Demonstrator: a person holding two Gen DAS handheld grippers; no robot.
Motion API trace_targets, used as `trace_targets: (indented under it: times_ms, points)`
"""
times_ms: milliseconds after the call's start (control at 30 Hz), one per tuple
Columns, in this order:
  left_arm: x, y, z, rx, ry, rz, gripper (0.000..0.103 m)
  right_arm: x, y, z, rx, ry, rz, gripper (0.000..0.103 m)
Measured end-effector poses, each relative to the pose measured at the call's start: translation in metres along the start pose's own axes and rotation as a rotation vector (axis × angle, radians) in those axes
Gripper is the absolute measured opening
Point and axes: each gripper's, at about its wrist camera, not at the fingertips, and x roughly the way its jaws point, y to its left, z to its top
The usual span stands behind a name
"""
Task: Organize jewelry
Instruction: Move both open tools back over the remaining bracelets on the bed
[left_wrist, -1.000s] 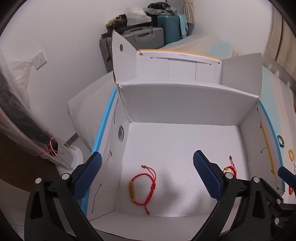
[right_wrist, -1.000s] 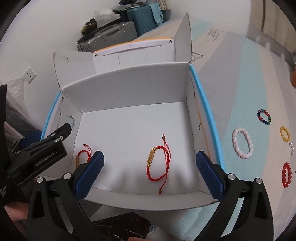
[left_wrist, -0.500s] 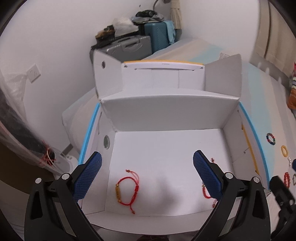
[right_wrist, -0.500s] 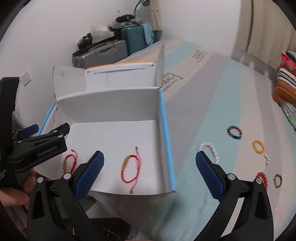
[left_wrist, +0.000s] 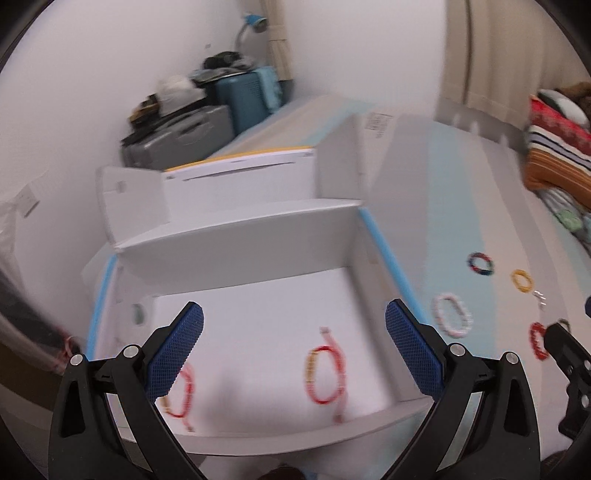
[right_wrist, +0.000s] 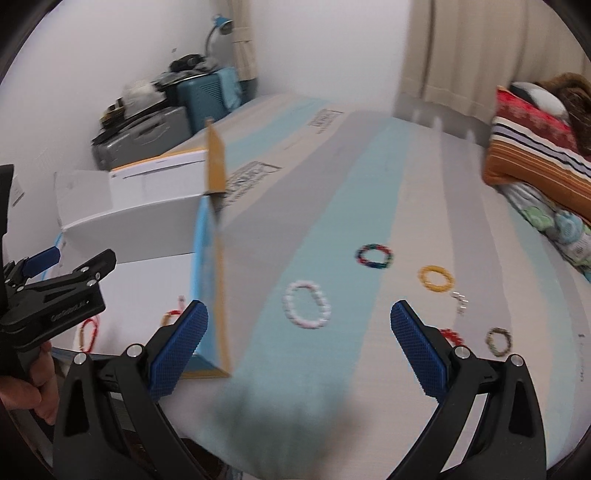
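Black left gripper (right_wrist: 55, 291), faint "GenRobot.AI" lettering, jaws apart.

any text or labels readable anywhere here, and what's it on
Left claw body: white lettering, seems to begin "Gen", the rest blurred.
Printed panels on the bed sheet: too blurred to read.
White box: a faint mark on its raised flap, too small to read.
Nothing else carries text.

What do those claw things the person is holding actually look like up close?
Each is a black plastic tool ending in two fingers. The right gripper has flat blue pads with a fine cross-hatched grip texture and silver screws on the black arms. The left gripper looks identical; seen from the side, its body carries small pale lettering, too blurred to read. No cables or sleeves show.
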Motion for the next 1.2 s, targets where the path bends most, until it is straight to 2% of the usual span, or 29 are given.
trace_targets:
  times_ms: [267,533,833,1033,1200]
  points:
    - [-0.007,-0.083,-0.007,0.110,-0.047,-0.128,0.097,0.000,-0.084,-0.017,0.101,0.012,-0.098,0.095]
    - [-0.002,-0.134,-0.016,0.164,-0.045,-0.178,0.097,0.000,-0.151,-0.035,0.182,0.023,-0.162,0.095]
    - [0.013,-0.185,-0.021,0.200,-0.024,-0.257,0.097,0.023,-0.191,-0.050,0.223,0.065,-0.173,0.095]
    - [0.052,-0.210,-0.029,0.209,-0.003,-0.286,0.097,0.065,-0.203,-0.066,0.245,0.109,-0.187,0.095]
    - [0.088,-0.215,-0.027,0.197,0.041,-0.289,0.097,0.093,-0.202,-0.073,0.227,0.147,-0.165,0.095]
